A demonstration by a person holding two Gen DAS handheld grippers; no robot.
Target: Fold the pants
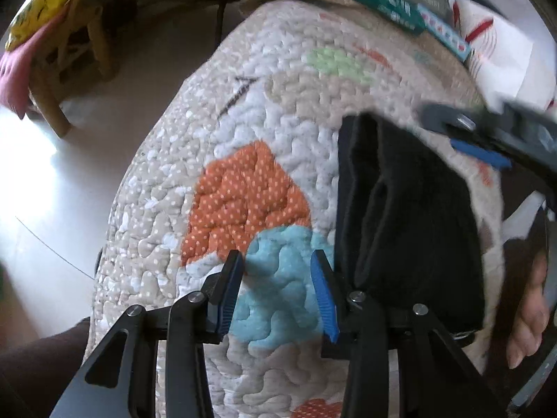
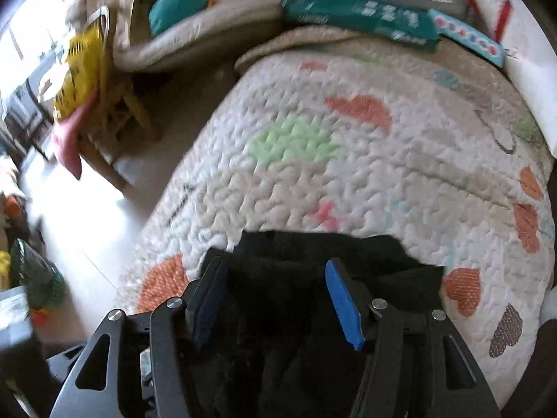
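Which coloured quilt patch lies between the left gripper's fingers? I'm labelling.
The light-blue patch on the quilt; the orange dotted patch lies beyond the left gripper.

1. A home — a lived-in room: a patchwork quilt (image 2: pixel 365 160) lies just ahead of the right gripper (image 2: pixel 278 299).
2. Far ahead and to its left — a wooden stool (image 2: pixel 118 118) on pale floor (image 2: pixel 87 216), heaped cushions (image 2: pixel 195 45).
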